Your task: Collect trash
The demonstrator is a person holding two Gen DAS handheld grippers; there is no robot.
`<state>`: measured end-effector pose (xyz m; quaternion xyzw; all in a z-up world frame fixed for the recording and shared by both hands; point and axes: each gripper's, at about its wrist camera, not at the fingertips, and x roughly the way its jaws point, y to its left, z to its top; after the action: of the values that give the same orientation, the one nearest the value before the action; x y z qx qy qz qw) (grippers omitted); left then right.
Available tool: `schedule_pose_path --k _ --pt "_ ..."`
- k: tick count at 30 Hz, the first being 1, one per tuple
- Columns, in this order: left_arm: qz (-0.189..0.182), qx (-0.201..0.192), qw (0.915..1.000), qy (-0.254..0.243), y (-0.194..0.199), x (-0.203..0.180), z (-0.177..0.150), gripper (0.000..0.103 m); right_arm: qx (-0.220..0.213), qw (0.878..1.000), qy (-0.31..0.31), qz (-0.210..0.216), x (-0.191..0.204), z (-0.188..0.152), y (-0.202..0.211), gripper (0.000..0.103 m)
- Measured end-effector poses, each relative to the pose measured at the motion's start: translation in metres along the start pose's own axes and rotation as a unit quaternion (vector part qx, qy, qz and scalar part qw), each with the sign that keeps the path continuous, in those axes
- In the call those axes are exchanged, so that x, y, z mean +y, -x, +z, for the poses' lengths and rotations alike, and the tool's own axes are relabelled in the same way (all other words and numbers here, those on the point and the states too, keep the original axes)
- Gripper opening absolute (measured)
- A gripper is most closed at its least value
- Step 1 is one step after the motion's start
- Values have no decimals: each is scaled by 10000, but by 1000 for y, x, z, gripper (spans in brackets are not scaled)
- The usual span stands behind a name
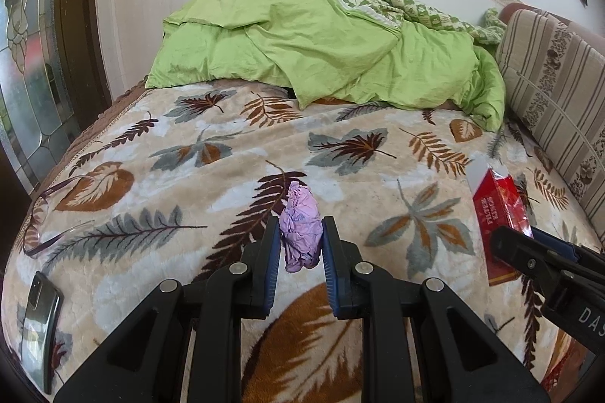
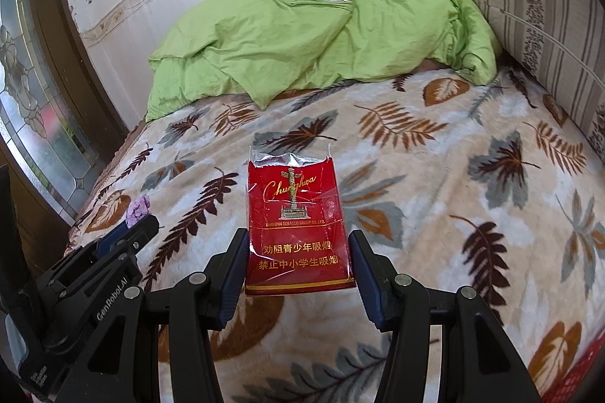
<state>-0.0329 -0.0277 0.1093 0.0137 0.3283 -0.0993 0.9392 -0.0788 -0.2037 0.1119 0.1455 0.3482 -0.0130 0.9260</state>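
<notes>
Both pieces of trash are already off the leaf-patterned fleece blanket (image 1: 211, 153) that covers the bed, each held in a claw above it. The left claw (image 1: 301, 244) is clamped on a crumpled lilac paper wad (image 1: 299, 229), which stands upright between the pads and pokes out past the fingertips. The right claw (image 2: 298, 251) is closed on the lower half of a torn-open red cigarette pack with gold lettering (image 2: 293, 214); its long axis runs straight out along the fingers, with the ripped foil end farthest from the claw. Seen from the blanket's near edge, the wad hangs to the left and the pack to the right, the two claws near each other. No bin or bag shows in either view, so the drop-off likely lies behind or beside the cameras.
</notes>
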Motion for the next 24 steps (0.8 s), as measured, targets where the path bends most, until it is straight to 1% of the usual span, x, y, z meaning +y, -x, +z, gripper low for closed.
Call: schedule_pose_path --k 11,17,24 --pt "-30 -51 10000 -78 18 -6 -6 20 -34 9999 -102 -84 -18 -16 28 57" --pt "-142 -56 9997 -171 30 -14 -14 20 3 9998 -166 -84 -24 -31 40 57" --pt "-333 85 9992 -182 42 -22 -33 20 -61 9999 -76 -133 -30 -48 59 57"
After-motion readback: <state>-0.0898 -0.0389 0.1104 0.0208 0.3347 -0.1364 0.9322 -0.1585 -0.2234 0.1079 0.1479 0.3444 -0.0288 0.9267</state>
